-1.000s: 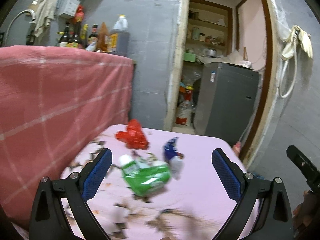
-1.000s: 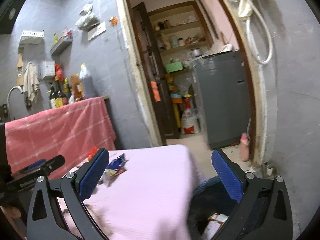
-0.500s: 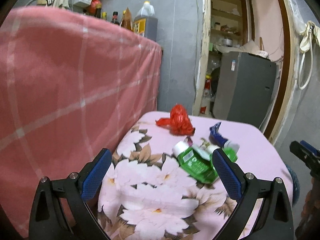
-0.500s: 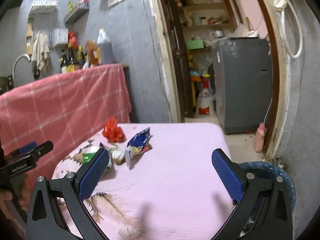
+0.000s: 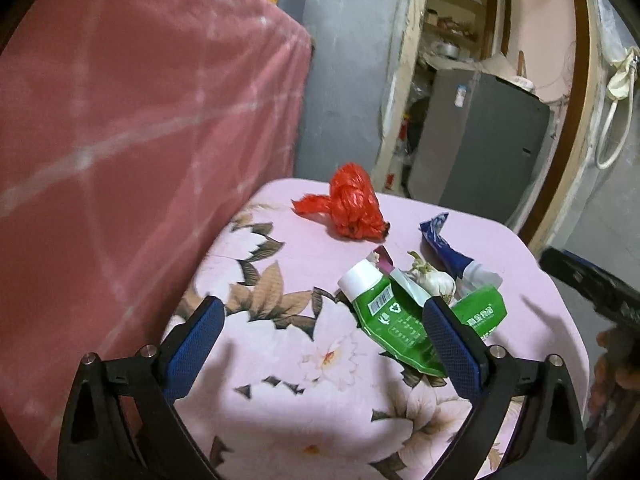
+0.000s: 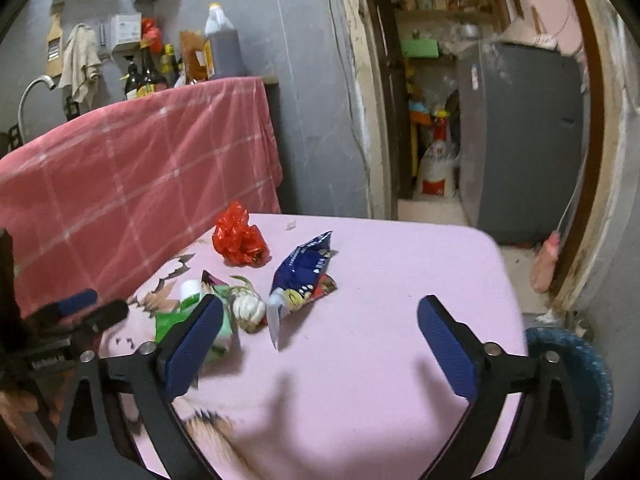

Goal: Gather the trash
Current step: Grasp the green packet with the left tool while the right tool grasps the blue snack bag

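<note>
On the pink floral cloth [image 5: 320, 392] lay a crumpled red bag [image 5: 354, 206], glossy green pouch [image 5: 394, 320], garlic bulb [image 6: 249, 307], blue wrapper [image 6: 304, 276] | left gripper [image 5: 322, 334] and right gripper [image 6: 320, 326] wide, just been closing, gripping nothing, above cloth

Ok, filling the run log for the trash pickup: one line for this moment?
left gripper: open, empty, jaws just narrowing | right gripper: same | red bag, green pouch, blue wrapper: on table

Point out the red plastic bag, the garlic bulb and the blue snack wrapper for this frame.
red plastic bag [image 5: 354, 206]: left wrist view, middle of the crumpled bundle.
garlic bulb [image 6: 249, 307]: right wrist view, centre of the white bulb.
blue snack wrapper [image 6: 304, 270]: right wrist view, middle of the blue printed face.
</note>
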Demonstrator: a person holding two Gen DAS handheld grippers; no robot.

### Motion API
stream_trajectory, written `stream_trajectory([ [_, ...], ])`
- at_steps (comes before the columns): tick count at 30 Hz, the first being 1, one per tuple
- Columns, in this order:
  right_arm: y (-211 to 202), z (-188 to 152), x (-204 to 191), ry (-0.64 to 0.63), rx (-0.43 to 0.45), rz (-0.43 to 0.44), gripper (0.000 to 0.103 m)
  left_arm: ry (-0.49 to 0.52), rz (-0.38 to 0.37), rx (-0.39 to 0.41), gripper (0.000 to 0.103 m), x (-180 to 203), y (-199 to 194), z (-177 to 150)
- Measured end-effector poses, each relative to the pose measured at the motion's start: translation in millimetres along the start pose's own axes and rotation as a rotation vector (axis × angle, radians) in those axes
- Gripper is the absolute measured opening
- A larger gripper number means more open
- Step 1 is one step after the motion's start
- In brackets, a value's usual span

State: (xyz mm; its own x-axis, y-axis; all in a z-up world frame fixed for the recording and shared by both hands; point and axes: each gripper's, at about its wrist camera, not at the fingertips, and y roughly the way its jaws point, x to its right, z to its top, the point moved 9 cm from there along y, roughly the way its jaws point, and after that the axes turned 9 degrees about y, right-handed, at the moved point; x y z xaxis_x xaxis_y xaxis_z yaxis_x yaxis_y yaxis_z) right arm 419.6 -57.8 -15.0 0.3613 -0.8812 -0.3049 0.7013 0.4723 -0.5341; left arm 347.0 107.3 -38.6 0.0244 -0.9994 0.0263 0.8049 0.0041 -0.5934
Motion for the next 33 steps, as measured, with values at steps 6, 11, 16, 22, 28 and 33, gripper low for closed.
stream_trajectory([
  [6, 44, 2, -7, 0.034, -0.132, 0.027, 0.072, 0.018, -0.093, -0.084, 0.064, 9, 23, -4],
  [11, 63, -7, -13, 0.03, -0.203, 0.038, 0.065, 0.006, -0.144, -0.134, 0.047, 11, 38, -6],
  [16, 75, -19, -16, 0.02, -0.255, 0.043, 0.057, -0.012, -0.206, -0.173, 0.039, 13, 47, -6],
  [22, 83, -28, -10, 0.072, -0.276, 0.069, 0.047, -0.006, -0.262, -0.199, 0.036, 21, 57, -3],
  [28, 83, -28, -8, 0.094, -0.28, 0.088, 0.033, -0.017, -0.283, -0.211, 0.029, 21, 62, 0],
  [33, 80, -29, -10, 0.099, -0.27, 0.11, 0.028, -0.027, -0.301, -0.206, 0.025, 23, 64, 4],
])
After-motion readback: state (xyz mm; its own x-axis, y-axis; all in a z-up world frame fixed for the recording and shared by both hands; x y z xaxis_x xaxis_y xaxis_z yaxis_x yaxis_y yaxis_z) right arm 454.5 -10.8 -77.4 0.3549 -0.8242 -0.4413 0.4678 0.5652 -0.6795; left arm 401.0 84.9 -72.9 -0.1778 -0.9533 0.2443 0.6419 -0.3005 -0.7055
